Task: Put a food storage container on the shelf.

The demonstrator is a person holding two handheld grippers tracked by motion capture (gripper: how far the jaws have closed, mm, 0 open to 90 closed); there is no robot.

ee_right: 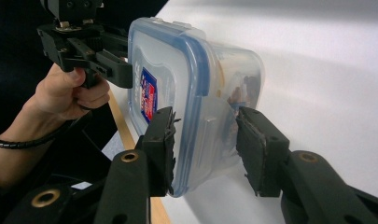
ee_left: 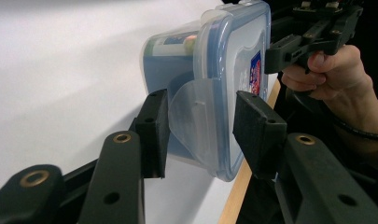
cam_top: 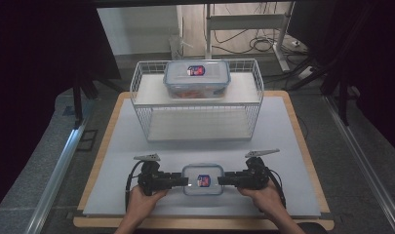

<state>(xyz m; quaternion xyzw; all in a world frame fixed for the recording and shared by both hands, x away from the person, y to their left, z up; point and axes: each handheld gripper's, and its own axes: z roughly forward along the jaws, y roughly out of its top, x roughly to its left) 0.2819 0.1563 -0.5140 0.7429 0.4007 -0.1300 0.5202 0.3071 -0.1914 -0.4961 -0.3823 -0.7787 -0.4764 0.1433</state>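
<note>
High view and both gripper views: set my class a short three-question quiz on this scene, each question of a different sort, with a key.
1. True or false: the large container stands on the lower shelf of the wire rack.
2. Where do the left gripper and the right gripper meet the small container? A) one at each short end, jaws either side of the latch flap; B) both on one long side; C) both above the lid.
3. What colour is the rim of the small container's lid?

Key: 1 false, it stands on the top shelf. 2 A. 3 blue.
</note>
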